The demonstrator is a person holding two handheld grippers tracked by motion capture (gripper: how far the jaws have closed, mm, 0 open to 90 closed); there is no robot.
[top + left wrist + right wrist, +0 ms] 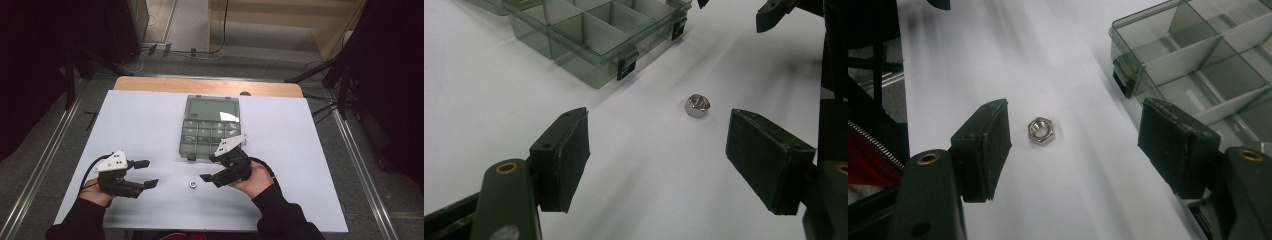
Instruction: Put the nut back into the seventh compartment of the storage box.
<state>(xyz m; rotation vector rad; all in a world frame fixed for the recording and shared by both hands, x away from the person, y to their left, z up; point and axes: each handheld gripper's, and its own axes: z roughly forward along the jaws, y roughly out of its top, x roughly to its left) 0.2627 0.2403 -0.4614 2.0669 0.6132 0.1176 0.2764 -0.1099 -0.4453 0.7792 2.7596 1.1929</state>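
Note:
A small silver hex nut [191, 183] lies flat on the white table, between my two grippers. My left gripper [146, 173] stands open to the left of it, jaws pointing right; in the left gripper view the nut [697, 105] lies beyond the open jaws. My right gripper [210, 168] stands open just right of the nut, pointing left; in the right gripper view the nut [1041, 130] sits on the table a little ahead of the jaws, nearer the left jaw. Neither gripper touches it.
A clear grey compartment box [210, 125] with its lid swung open lies at the table's middle, behind the right gripper; its latches [626, 65] face me. The box's corner [1193, 60] lies close to the right jaw. A wooden strip [200, 85] edges the far side.

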